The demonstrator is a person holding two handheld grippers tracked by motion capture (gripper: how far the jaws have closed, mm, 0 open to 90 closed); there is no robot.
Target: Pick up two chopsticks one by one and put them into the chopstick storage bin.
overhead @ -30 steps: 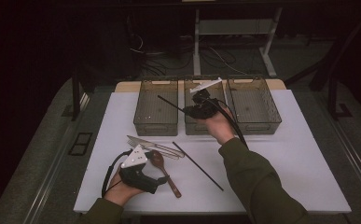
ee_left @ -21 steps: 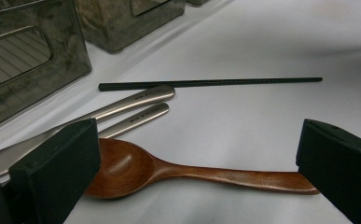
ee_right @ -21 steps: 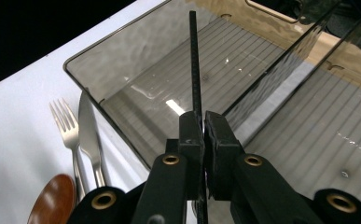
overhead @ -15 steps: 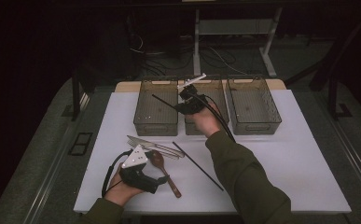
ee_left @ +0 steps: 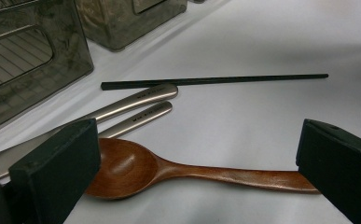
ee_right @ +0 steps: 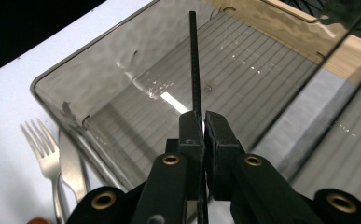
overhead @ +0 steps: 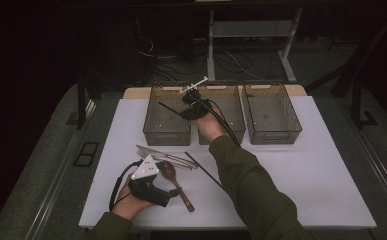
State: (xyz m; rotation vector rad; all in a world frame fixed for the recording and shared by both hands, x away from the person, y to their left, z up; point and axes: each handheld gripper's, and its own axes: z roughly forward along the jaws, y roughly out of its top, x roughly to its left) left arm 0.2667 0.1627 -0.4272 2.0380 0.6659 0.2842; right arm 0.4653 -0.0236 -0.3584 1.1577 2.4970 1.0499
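Note:
My right gripper [overhead: 187,111] is shut on a thin black chopstick [overhead: 170,108], held above the left clear bin [overhead: 153,125]. In the right gripper view the jaws [ee_right: 204,122] pinch the chopstick [ee_right: 194,65], which points out over that bin's ribbed floor [ee_right: 136,121]. My left gripper [overhead: 173,193] rests open on the white table near its front edge. A wooden spoon [ee_left: 169,170] lies between its jaws [ee_left: 197,140], untouched. A second black chopstick [ee_left: 215,80] lies on the table just beyond the spoon.
Three clear bins stand in a row at the back: left, middle [overhead: 233,131], right [overhead: 272,134]. A metal fork [ee_right: 43,144] and knife [ee_right: 71,163] lie in front of the left bin, their handles [ee_left: 141,100] beside the spoon.
My right gripper has carried the chopstick leftward, from above the middle bin to above the left bin, and slightly lower. The left gripper has stayed put.

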